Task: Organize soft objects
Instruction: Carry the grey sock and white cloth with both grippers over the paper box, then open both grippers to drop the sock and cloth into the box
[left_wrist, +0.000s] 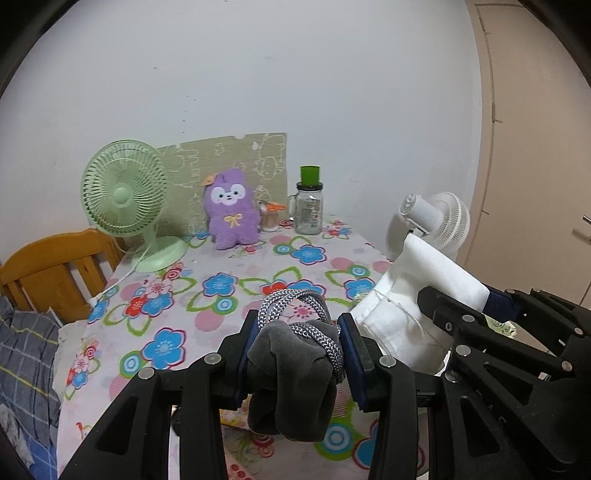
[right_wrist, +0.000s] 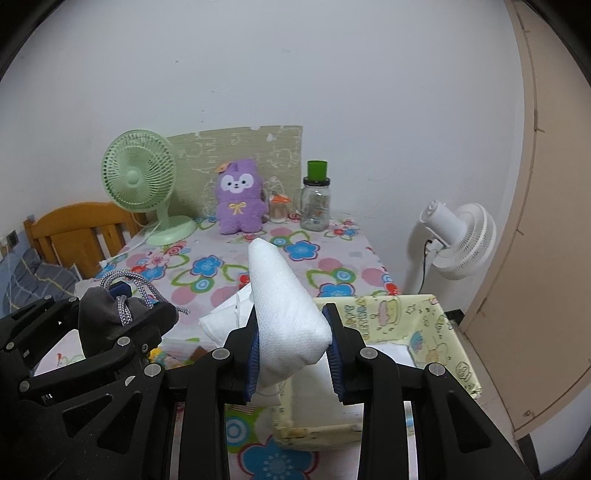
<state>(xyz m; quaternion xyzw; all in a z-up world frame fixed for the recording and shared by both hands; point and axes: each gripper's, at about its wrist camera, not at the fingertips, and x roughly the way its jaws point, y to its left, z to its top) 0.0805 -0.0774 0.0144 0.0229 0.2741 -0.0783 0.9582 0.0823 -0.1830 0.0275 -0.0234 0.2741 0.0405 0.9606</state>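
My left gripper (left_wrist: 297, 332) is shut on a grey drawstring pouch (left_wrist: 291, 373) with a grey-white cord (left_wrist: 295, 302), held above the flowered tablecloth (left_wrist: 221, 295). It shows at the left of the right wrist view (right_wrist: 122, 314). My right gripper (right_wrist: 291, 332) is shut on a white folded cloth (right_wrist: 284, 302), held over the near table edge beside a pale yellow fabric box (right_wrist: 436, 332). The white cloth also shows in the left wrist view (left_wrist: 413, 295). A purple plush toy (left_wrist: 231, 210) sits upright at the back of the table.
At the back stand a green desk fan (left_wrist: 125, 203), a glass jar with a green lid (left_wrist: 309, 206) and a small cup (left_wrist: 271, 216). A white fan (right_wrist: 458, 236) stands right of the table. A wooden bed frame (left_wrist: 55, 269) is at left.
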